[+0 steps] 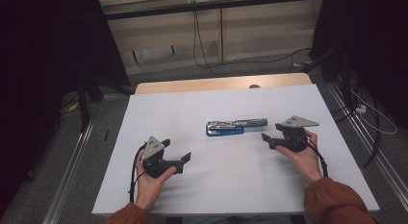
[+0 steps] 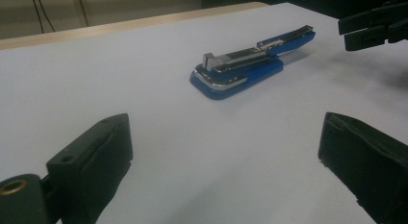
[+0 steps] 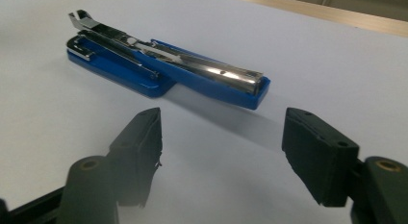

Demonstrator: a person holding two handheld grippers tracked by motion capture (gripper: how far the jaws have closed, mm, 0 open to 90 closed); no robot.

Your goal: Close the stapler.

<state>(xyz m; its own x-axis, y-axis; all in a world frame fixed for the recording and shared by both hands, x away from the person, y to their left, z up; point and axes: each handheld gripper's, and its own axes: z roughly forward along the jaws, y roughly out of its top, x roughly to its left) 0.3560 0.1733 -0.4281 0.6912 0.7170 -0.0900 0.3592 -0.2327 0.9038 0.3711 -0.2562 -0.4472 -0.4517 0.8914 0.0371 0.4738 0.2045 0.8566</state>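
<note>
Both your grippers, left gripper (image 1: 185, 158) and right gripper (image 1: 264, 136), gape wide, empty; the swung-open stapler (image 1: 235, 127) may skid or snap shut if pinched off-centre.

Your forearms run off the bottom edge of the high view, so you see just an orange sleeve (image 1: 337, 202) at the lower right. In the left gripper view, the left gripper (image 2: 226, 161) has both jaws cut by the bottom edge, and the right gripper (image 2: 373, 27) is clipped at the upper right corner. In the right gripper view, the near jaws blur. The stapler (image 1: 235, 127) is too small in the high view for its metal parts to be told.
</note>
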